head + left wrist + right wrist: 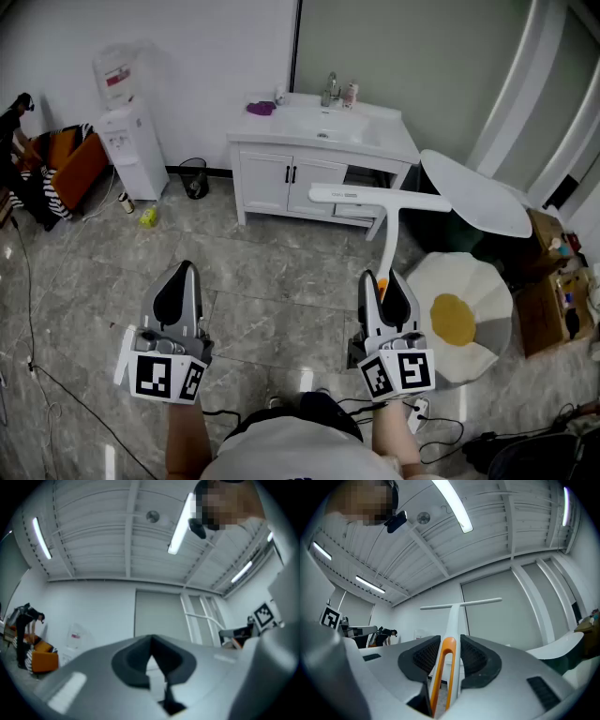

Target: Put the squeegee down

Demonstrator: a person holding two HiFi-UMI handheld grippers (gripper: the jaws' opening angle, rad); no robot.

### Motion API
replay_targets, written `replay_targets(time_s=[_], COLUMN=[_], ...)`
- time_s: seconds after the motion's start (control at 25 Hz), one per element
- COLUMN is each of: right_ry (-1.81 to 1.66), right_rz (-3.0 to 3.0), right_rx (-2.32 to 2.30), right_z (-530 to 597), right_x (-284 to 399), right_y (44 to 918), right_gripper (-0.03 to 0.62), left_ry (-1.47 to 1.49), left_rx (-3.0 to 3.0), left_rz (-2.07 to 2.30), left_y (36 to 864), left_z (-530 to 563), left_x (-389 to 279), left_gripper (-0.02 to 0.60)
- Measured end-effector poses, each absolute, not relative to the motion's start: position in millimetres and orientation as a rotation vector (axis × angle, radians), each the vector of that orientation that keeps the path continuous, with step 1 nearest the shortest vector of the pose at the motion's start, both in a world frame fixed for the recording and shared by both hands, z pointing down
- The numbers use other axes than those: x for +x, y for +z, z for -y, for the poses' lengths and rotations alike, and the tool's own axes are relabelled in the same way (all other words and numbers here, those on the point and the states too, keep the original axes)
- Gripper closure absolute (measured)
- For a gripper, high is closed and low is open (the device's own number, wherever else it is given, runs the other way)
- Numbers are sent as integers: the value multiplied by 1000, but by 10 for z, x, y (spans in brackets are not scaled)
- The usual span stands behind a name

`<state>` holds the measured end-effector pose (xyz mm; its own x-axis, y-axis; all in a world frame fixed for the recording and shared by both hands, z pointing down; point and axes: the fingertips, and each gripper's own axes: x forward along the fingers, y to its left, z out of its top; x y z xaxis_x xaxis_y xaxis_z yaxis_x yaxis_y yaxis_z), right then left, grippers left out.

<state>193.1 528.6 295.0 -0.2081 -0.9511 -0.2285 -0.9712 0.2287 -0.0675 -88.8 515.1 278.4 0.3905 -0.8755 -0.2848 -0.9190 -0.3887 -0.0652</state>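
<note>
Right hand-held gripper (386, 279) (450, 651): clamped on the orange-trimmed handle of the squeegee (375, 195) (454, 616) | squeegee: upright in the air, white blade crosswise on top, above the grey floor (272, 281), vanity cabinet (281, 178) beyond | left hand-held gripper (180, 281) (151, 656): jaws together, nothing between them, well apart from the squeegee

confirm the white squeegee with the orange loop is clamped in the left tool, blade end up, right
Not quite: it is the right tool that clamps the squeegee, not the left. The right gripper view shows the orange-looped handle between its pads, blade end up. The left tool is shut with nothing in it, as the left gripper view shows.
</note>
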Motion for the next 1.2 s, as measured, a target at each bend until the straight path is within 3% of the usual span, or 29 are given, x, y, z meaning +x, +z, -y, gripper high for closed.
replay_targets(time_s=[0.64,1.2], right_ry=[112,106], right_rz=[-2286,-2266], right_rx=[-1826,-1842], right_z=[-5259,-5045], right_x=[2081,1843], right_y=[2898,2992], right_gripper=[464,464], left_ry=[296,332], left_rx=[-2444,-2431], left_rz=[-1570,-1606], left_y=[2700,2792], left_z=[-5107,-4873], left_x=[-647,-1001], left_gripper=[574,575])
